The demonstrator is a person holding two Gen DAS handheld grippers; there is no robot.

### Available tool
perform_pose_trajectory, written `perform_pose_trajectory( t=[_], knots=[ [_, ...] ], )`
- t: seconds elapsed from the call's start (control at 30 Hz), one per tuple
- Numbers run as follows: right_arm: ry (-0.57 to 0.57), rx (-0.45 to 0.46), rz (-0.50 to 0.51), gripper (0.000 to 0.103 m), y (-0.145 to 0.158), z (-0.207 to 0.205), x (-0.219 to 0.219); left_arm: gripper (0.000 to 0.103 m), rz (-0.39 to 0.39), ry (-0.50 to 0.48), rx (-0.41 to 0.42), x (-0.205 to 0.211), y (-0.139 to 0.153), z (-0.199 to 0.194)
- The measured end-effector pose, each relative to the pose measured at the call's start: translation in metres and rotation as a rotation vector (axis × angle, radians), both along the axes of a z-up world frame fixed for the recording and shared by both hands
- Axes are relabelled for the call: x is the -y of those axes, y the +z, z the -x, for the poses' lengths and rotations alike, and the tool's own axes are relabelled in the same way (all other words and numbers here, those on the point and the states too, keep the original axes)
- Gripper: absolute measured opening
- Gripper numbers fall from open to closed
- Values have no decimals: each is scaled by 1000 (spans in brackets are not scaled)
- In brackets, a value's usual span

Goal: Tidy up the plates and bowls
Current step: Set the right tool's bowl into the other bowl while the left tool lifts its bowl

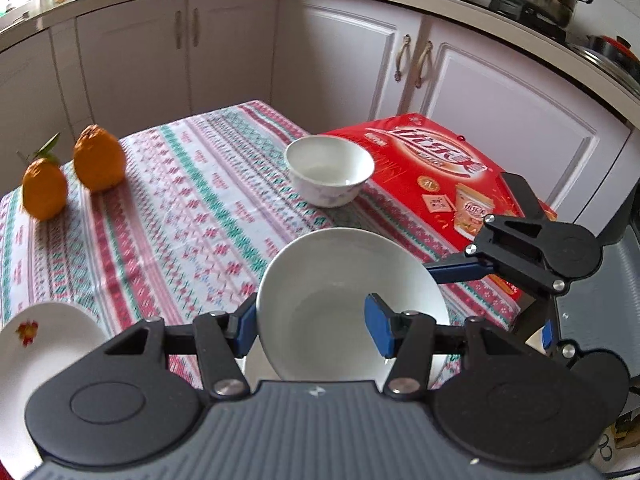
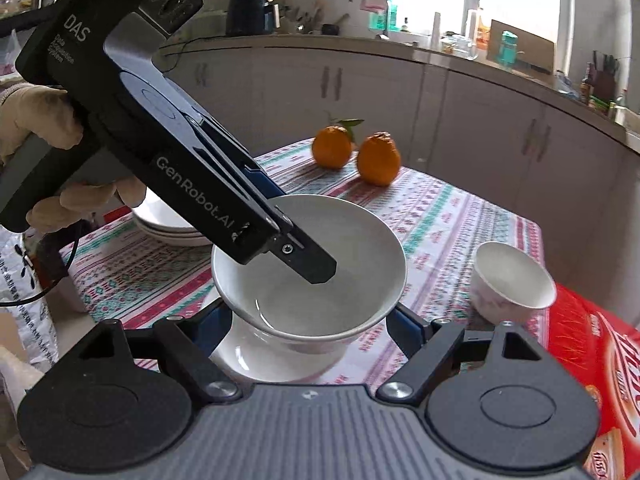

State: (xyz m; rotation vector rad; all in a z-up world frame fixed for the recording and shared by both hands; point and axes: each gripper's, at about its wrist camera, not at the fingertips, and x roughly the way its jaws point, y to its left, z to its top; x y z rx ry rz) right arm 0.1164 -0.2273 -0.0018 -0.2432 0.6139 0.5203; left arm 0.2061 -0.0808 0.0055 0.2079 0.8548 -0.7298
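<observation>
Two grippers: both of yours meet at one white bowl (image 2: 308, 268) near the table's front edge.
Left gripper (image 1: 316, 322): your jaws straddle the bowl's rim, one blue pad outside the wall, the other inside the basin. You cannot tell from either view whether the pads are pressing the wall.
Left gripper, seen from the right wrist: its body slants down from upper left and one black finger (image 2: 316, 266) reaches into the bowl's hollow; your gloved hand (image 2: 44, 120) holds the grip.
Right gripper (image 2: 308, 330): your jaws are spread wide, one blue pad at each side of the bowl's lower wall. Contact cannot be made out.
White bowl: it sits tilted, upright enough to show its basin, over a second white dish (image 2: 256, 356) directly beneath it.
Small bowl (image 1: 330, 170): white with a faint pattern outside, standing on the cloth just beside the red box (image 1: 432, 168), well apart from both grippers.
Plate stack (image 2: 168, 220): white plates on the cloth behind your left gripper; in the left wrist view a plate with a red flower mark (image 1: 44, 344) shows at lower left.
Oranges (image 1: 98, 158): two, side by side at the far corner of the table.
Tablecloth (image 1: 180, 208): red, green and white bands.
</observation>
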Motion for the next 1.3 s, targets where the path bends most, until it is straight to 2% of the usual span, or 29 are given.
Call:
perform_pose_trajectory(
  t=[0.53, 1.3],
  knots=[
    [19, -77, -2, 87, -16, -8, -12, 55, 1, 27, -52, -15, -26, 0],
    [17, -114, 8, 88, -22, -11, -14, 56, 6, 11, -53, -14, -32, 2]
  ],
)
